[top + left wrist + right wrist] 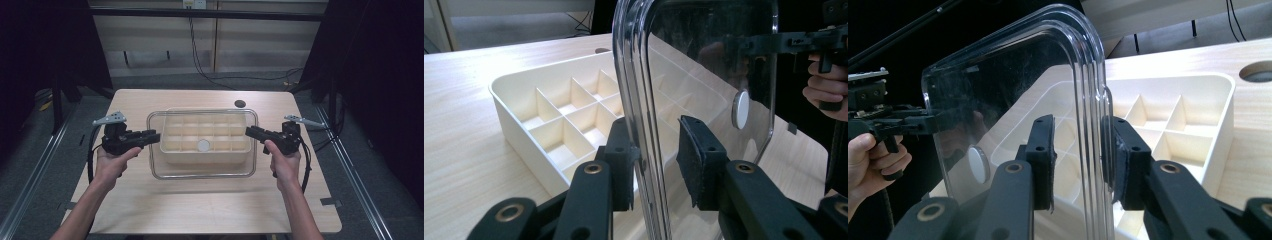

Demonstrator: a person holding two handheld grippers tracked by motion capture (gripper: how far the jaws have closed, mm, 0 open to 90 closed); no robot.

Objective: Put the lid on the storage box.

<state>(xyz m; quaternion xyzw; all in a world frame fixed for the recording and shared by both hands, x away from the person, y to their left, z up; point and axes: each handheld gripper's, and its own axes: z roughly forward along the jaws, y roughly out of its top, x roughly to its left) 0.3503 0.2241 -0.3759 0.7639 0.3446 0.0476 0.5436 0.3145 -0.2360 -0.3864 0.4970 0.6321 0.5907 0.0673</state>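
Observation:
A clear plastic lid (pixel 165 170) with a white round knob (pixel 203 145) is held between both grippers over a cream box (pixel 207 159) split into several empty compartments. My left gripper (pixel 156 135) grips the lid's left rim. My right gripper (pixel 248 131) grips its right rim. In the left gripper view the lid (pixel 704 60) stands on edge between the gripper's (pixel 654 155) jaws, with the box (pixel 514 115) beyond. In the right gripper view the lid's rim (pixel 1093 100) runs between the gripper's (pixel 1078 155) jaws, and the knob (pixel 979 164) shows to the left.
The box stands mid-table on a light wooden table (pixel 200 210). A dark round hole (pixel 240 103) is cut into the tabletop behind the box. Black cables (pixel 200 55) run over the floor beyond the far edge. Metal rails flank the table on both sides.

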